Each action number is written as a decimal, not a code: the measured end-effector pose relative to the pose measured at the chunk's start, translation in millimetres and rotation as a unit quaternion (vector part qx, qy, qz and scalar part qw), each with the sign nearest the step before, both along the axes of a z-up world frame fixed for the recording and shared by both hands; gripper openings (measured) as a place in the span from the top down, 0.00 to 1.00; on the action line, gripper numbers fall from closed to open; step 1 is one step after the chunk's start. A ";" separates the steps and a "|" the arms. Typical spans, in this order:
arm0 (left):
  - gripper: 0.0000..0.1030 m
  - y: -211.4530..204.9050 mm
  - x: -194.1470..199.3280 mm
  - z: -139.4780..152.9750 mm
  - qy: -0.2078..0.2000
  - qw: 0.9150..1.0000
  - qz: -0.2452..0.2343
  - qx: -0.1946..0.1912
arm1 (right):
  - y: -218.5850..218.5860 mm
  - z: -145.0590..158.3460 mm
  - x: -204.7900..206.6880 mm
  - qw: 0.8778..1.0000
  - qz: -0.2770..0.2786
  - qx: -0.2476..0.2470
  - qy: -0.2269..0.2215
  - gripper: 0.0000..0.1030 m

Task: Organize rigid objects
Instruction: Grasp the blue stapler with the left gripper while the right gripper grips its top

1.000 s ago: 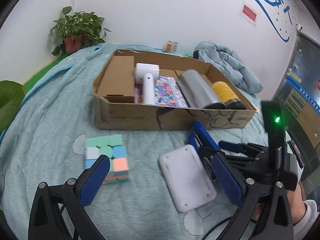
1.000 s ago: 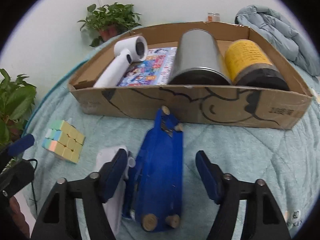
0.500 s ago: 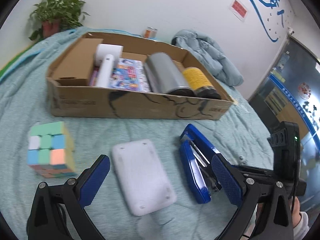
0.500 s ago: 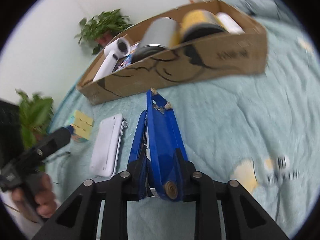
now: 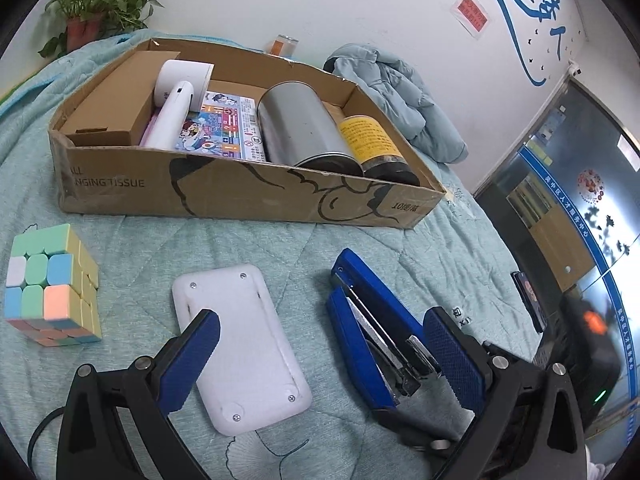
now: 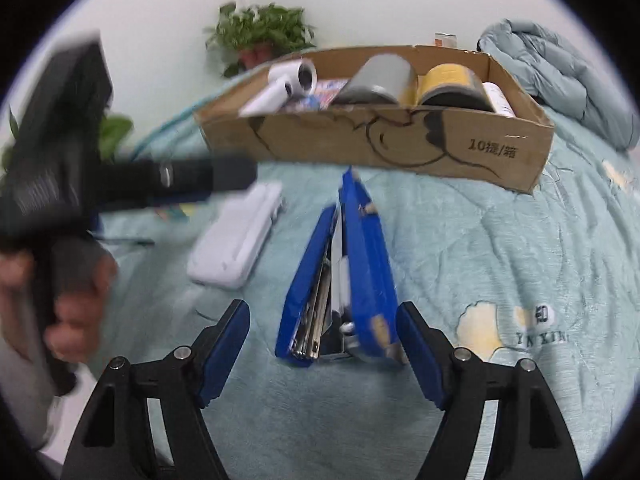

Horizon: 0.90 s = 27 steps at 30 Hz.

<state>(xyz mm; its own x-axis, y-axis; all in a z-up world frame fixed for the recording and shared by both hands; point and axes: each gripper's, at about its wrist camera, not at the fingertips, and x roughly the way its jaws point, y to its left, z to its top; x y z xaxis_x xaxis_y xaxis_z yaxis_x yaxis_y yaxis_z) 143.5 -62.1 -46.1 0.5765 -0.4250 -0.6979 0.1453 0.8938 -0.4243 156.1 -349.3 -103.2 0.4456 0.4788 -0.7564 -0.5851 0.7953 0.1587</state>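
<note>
one stapler (image 6: 344,276) lying released

Even, soft indoor light leaves only faint shadows on my pale green quilted bedspread (image 5: 248,248), my left view is sharp, my right smears with motion blur towards nine o'clock, and both bow into black fisheye corners.

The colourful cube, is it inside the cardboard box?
No, the colourful cube sits on the blue-green blanket outside the cardboard box, off to the left in the left wrist view.
</note>
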 end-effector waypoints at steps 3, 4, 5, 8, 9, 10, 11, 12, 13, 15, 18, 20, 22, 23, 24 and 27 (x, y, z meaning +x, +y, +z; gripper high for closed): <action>0.01 1.6 -2.3 0.2 0.000 1.000 -0.001 0.005 | 9.4 -8.8 -2.5 0.999 -0.012 -0.029 -0.027 0.42; 0.01 2.0 -3.2 0.1 0.000 1.000 -0.001 0.006 | 10.9 -10.5 -0.7 0.999 -0.015 -0.034 -0.027 0.51; 0.01 2.4 -3.5 0.2 0.000 1.000 -0.001 0.007 | 8.6 -10.7 -0.3 0.999 -0.017 -0.026 -0.023 0.51; 0.01 2.5 -2.3 0.4 0.000 1.000 -0.001 0.002 | -9.7 -10.8 15.2 0.997 -0.037 0.055 0.037 0.51; 0.01 2.3 -1.2 0.6 0.000 1.000 -0.001 -0.001 | -21.2 -12.1 22.6 0.991 -0.046 0.103 0.075 0.51; 0.01 1.4 0.1 0.8 0.000 1.000 -0.002 -0.004 | -35.0 -16.4 32.6 0.975 -0.056 0.170 0.129 0.52; 0.01 -0.2 1.4 1.0 0.000 1.000 -0.003 -0.006 | -48.3 -24.2 42.0 0.954 -0.066 0.230 0.181 0.52; 0.01 -2.9 3.7 1.2 0.000 1.000 -0.007 -0.008 | -60.2 -32.3 49.2 0.933 -0.075 0.275 0.217 0.52; 0.01 -5.8 4.5 2.1 0.000 1.000 -0.009 -0.008 | -67.2 -34.2 51.6 0.927 -0.081 0.290 0.225 0.51; 0.01 -13.3 7.8 3.7 -0.001 1.000 -0.020 -0.005 | -76.0 -25.5 48.0 0.939 -0.091 0.271 0.191 0.41; 0.01 -23.5 13.1 3.9 0.000 0.999 -0.035 -0.007 | -84.4 -2.5 34.3 0.968 -0.112 0.203 0.099 0.11; 0.01 -29.3 17.2 1.9 0.006 0.999 -0.045 -0.017 | -81.2 6.2 20.5 0.981 -0.103 0.161 0.044 0.08; 0.01 -35.9 21.4 -0.6 0.016 0.998 -0.054 -0.031 | -70.8 5.2 12.0 0.990 -0.090 0.106 0.010 0.08; 0.01 -41.2 24.2 -2.5 0.024 0.997 -0.060 -0.035 | -61.3 1.2 10.0 0.993 -0.087 0.079 -0.002 0.08; 0.01 -45.0 25.8 -4.0 0.029 0.997 -0.065 -0.038 | -57.4 -1.6 9.2 0.995 -0.086 0.058 -0.013 0.08; 0.01 -58.8 31.0 -10.1 0.049 0.994 -0.084 -0.048 | -40.2 -7.2 2.9 0.995 -0.080 0.007 -0.052 0.10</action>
